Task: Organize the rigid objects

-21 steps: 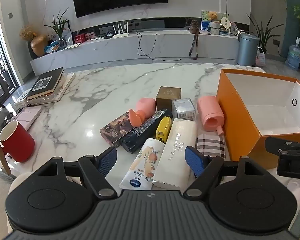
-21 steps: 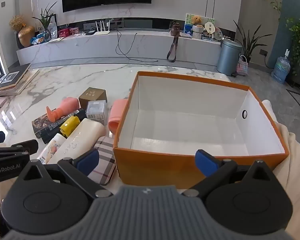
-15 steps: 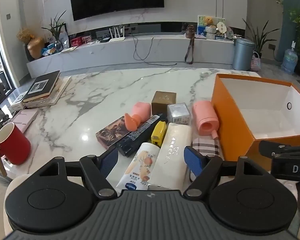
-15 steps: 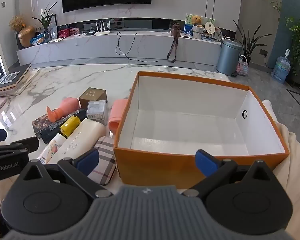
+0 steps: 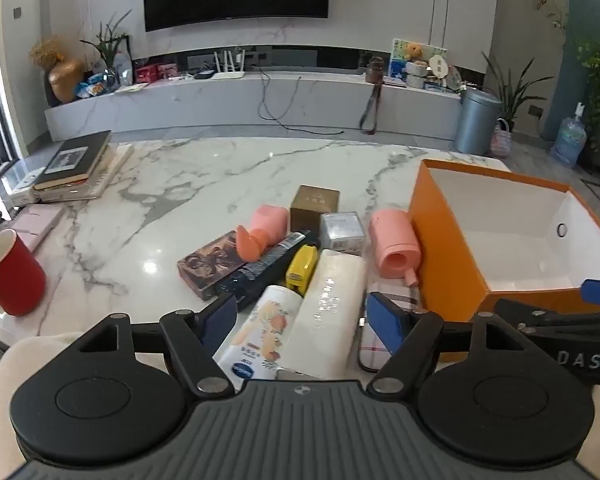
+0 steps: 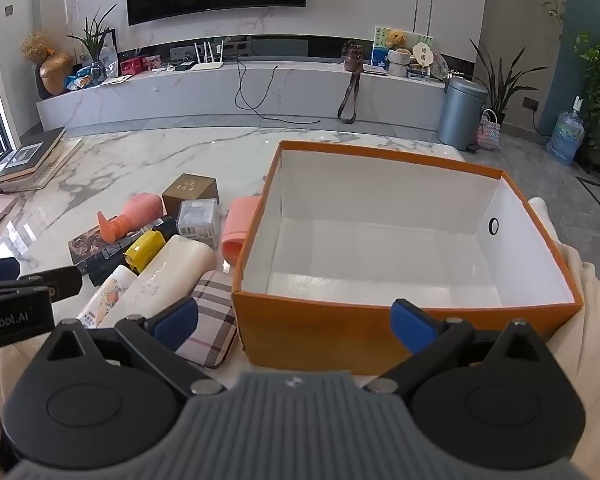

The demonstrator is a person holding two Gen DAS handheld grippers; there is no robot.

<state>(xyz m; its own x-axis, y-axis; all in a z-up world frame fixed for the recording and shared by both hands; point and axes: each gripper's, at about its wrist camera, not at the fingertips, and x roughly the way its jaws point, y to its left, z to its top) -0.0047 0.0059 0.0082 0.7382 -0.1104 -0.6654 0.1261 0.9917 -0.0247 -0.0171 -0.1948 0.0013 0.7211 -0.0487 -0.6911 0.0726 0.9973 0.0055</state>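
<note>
Both tools, left (image 5: 298, 316) and right (image 6: 294, 320), gape released above the tabletop (image 5: 204, 176); bottles (image 5: 332, 300) crowd beside the orange box (image 6: 340, 328), mug (image 5: 12, 272) far left.

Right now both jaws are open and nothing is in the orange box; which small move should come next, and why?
Probably lower the left gripper onto the long white box. Its jaws already stand open on either side of that box's near end, the pads apart from it. The orange box beside the pile is still unfilled, and the right gripper hangs open and unladen before it.
</note>
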